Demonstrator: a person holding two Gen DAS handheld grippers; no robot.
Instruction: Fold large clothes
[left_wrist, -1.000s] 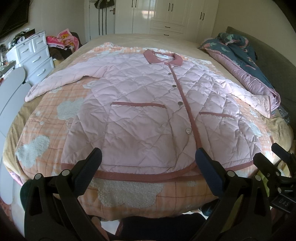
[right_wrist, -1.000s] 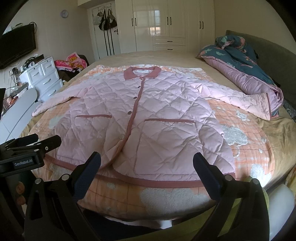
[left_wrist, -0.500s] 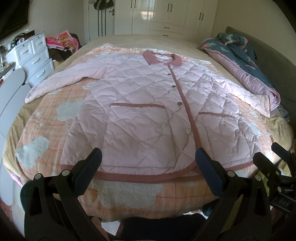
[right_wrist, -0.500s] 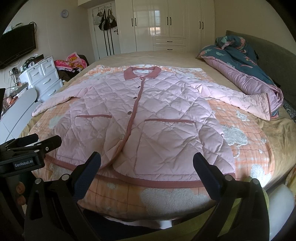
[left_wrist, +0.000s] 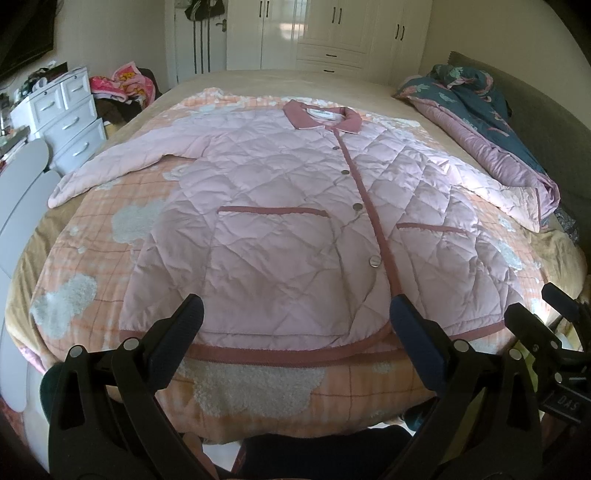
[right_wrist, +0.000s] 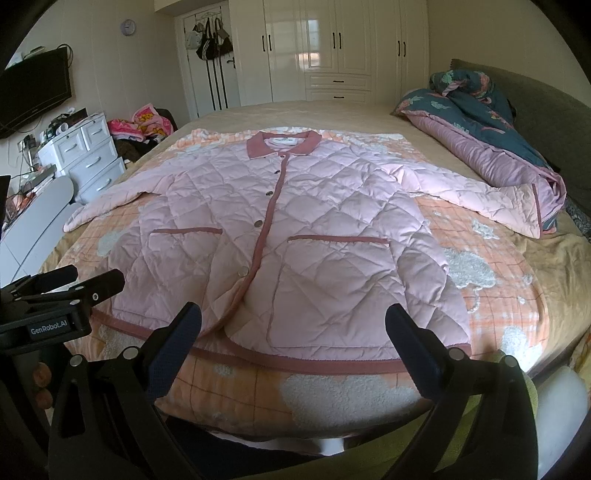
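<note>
On the bed (left_wrist: 461, 103), a soft, puffy quilted jacket (left_wrist: 288, 229) lies flat, best pinched at its hem (left_wrist: 280, 354), just beyond the wide-open, empty left gripper (left_wrist: 295, 332) and right gripper (right_wrist: 293, 330).

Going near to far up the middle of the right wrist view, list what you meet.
right gripper → orange blanket → jacket hem → pocket trim → collar → bare beige bedsheet → white wardrobe
</note>
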